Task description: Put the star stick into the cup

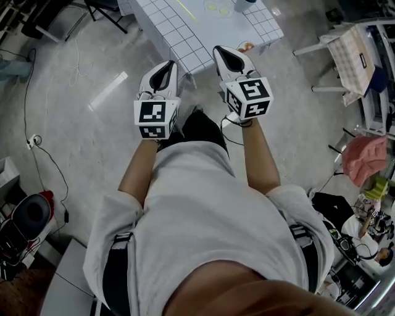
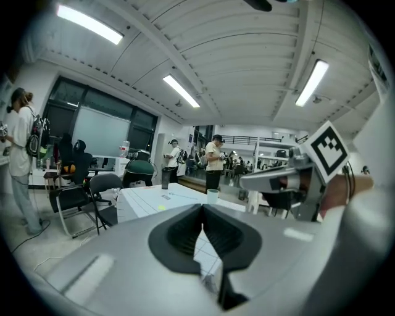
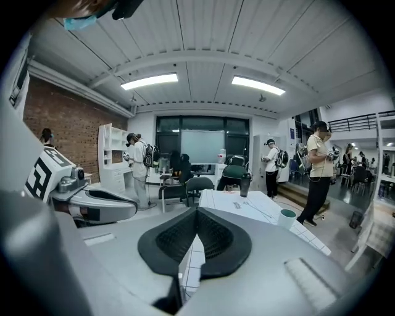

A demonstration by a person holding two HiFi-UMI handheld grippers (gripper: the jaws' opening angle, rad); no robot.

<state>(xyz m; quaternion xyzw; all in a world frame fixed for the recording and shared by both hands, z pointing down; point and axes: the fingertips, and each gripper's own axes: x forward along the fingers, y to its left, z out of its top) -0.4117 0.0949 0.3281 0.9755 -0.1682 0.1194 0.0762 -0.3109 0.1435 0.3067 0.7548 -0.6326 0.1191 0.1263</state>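
Left gripper [image 1: 169,63] and right gripper [image 1: 223,50], fingers [image 2: 184,233] pressed together empty, face table [image 1: 179,38] where star stick [image 1: 186,10] lies lengthwise.

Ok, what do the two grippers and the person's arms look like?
Both the left gripper and right gripper are tapered, pale grey shells with black ribbed pads inside. Each carries a cube of black-and-white square markers at the rear. The person wears a light grey short-sleeved T-shirt with dark shoulder straps.

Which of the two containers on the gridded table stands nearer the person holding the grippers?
The short pale cup with the green inside, at the right edge of the table. The other, a tall dark tumbler, stands at the far end.
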